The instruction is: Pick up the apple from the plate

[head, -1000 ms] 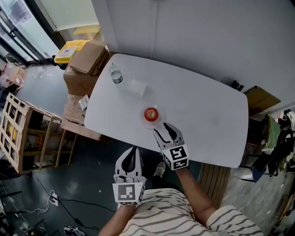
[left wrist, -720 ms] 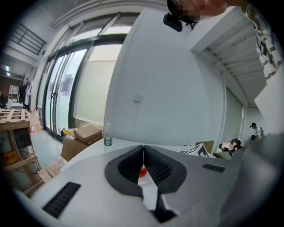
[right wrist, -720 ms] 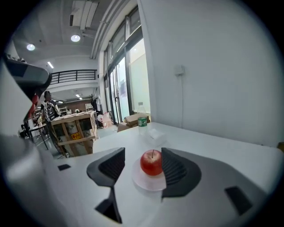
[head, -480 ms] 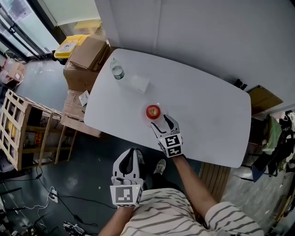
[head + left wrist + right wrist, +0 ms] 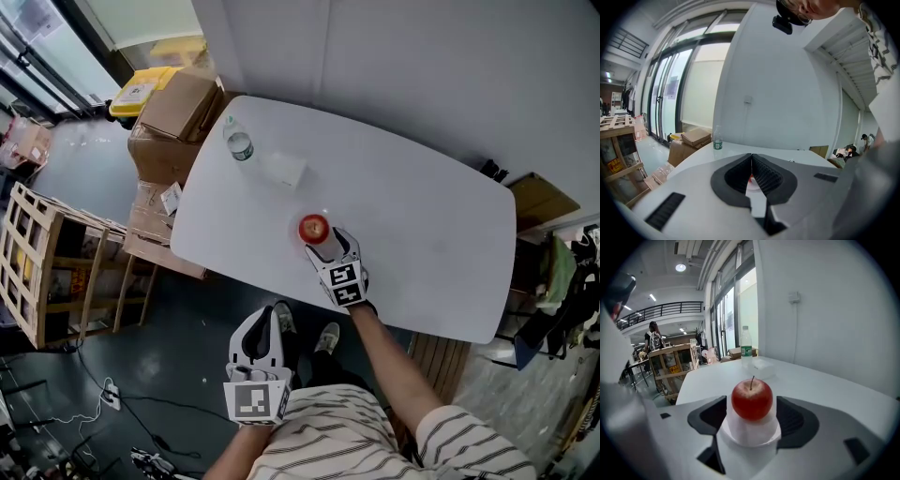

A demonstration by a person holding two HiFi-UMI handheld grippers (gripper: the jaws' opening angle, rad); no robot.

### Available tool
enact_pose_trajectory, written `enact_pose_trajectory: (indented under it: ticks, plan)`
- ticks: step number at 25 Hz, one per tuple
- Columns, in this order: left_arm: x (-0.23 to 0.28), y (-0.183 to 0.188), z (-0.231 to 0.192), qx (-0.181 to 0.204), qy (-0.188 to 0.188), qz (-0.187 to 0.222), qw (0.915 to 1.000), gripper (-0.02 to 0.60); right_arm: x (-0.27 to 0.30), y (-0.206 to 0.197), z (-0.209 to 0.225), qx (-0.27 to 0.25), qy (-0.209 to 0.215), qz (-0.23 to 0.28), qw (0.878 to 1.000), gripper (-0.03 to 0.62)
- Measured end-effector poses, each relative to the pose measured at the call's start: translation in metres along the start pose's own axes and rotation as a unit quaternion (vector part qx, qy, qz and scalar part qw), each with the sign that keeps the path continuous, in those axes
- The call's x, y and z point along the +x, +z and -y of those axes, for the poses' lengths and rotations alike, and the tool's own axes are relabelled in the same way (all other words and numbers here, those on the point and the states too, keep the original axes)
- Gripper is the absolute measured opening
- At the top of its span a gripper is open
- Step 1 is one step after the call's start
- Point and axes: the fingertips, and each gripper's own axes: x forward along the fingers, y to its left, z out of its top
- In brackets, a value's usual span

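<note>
A red apple (image 5: 313, 227) with a stem stands on a small white plate (image 5: 754, 434) near the front edge of the white table (image 5: 422, 225). My right gripper (image 5: 330, 244) is low over the table just behind the plate. In the right gripper view the apple (image 5: 752, 399) sits centred between the two dark pads, and a gap shows on each side. The right gripper (image 5: 753, 420) has its jaws opening, and the pads do not touch the fruit. My left gripper (image 5: 270, 319) hangs off the table's front edge, over the floor. Seen in its own view, the left gripper (image 5: 751, 161) is shut and empty.
A water bottle (image 5: 237, 142) and a small white box (image 5: 284, 171) stand at the table's far left. Cardboard boxes (image 5: 173, 117) and a wooden rack (image 5: 37, 272) stand on the floor to the left. A wall runs behind the table.
My right gripper has come down and forward to the plate, and its jaws have spread wider around the apple. The left gripper has barely moved.
</note>
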Motion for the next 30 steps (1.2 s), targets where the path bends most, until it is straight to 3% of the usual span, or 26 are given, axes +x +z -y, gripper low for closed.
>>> enact_pose_trajectory:
  ticks: [15, 30]
  plan:
    - [0.005, -0.012, 0.004, 0.007, 0.001, -0.023, 0.9997, 0.005, 0.026, -0.005, 0.003, -0.027, -0.001, 0.009, 1.0, 0.325]
    - [0.006, -0.014, 0.004, 0.009, 0.001, -0.02, 0.9998, 0.005, 0.007, 0.004, 0.013, 0.004, -0.014, 0.023, 1.0, 0.324]
